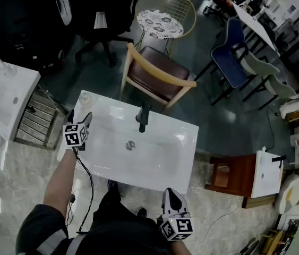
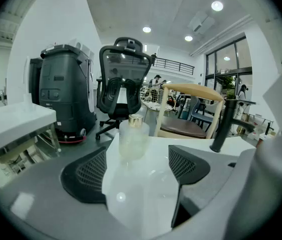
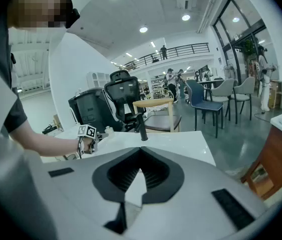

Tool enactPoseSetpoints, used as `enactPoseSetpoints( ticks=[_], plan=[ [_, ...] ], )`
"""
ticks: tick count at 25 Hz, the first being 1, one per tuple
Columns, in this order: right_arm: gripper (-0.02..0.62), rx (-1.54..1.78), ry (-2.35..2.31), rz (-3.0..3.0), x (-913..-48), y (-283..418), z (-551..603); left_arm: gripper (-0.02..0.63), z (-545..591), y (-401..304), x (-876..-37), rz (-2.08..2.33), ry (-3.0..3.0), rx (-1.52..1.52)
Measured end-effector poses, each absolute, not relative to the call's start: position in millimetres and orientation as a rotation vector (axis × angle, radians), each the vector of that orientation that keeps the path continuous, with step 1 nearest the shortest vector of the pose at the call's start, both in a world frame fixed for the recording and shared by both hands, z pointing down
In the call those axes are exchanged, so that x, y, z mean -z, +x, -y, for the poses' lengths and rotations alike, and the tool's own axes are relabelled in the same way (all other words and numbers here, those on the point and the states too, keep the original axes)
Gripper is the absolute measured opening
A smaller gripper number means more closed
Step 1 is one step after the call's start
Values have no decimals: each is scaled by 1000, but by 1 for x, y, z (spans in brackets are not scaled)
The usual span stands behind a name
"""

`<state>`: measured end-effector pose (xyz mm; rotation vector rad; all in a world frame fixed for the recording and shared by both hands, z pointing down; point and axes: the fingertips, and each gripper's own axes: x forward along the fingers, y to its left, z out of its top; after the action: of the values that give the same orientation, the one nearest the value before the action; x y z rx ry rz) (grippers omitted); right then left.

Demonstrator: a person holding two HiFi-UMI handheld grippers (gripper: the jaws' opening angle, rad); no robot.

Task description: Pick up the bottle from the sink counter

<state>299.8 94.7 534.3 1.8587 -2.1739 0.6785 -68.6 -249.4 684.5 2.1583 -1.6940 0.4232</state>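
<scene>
White and glossy, the one sink counter (image 1: 184,137) fills the middle of the head view. At its left edge the left gripper (image 1: 79,117) is held with its jaws spread wide and nothing pressed between them. Its marker cube covers much of the jaws from above, so the gap reads clearly only in the left gripper view (image 2: 136,166). At the counter's near edge the right gripper (image 1: 171,194) has its jaws closed tip to tip on nothing (image 3: 139,159). That makes two grippers.

A single black faucet (image 1: 143,117) rises at the counter's far edge.

There is one bottle (image 1: 85,96), and it stands upright on the counter's far left corner. From above it is small, pale and hard to pick out against the white. In the left gripper view the bottle (image 2: 133,140) shows as frosted with a gold cap. It stands just beyond the jaw tips, in line with the gap and untouched.
</scene>
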Motion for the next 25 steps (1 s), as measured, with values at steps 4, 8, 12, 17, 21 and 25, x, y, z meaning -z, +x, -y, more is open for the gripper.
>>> enactPoseSetpoints(
  ticks=[4, 8, 12, 17, 21, 25],
  plan=[
    [8, -693, 1750, 2274, -533, 291, -121, 380, 109, -34, -631, 1642, 2244, -303],
    [6, -695, 1613, 2412, -534, 281, -156, 379, -53, 45, -603, 1376, 2337, -240],
    [8, -693, 1501, 2529, -538, 289, -212, 377, -186, 125, -583, 1244, 2277, -84],
    [8, -738, 1431, 2573, -547, 314, -290, 356, -290, 193, -558, 1192, 2291, -25],
    [6, -754, 1392, 2603, -542, 308, -328, 175, -335, 187, -543, 1243, 2298, -66],
    [8, -713, 1341, 2658, -530, 297, -345, 2, -356, 173, -537, 1303, 2247, -28]
  ],
)
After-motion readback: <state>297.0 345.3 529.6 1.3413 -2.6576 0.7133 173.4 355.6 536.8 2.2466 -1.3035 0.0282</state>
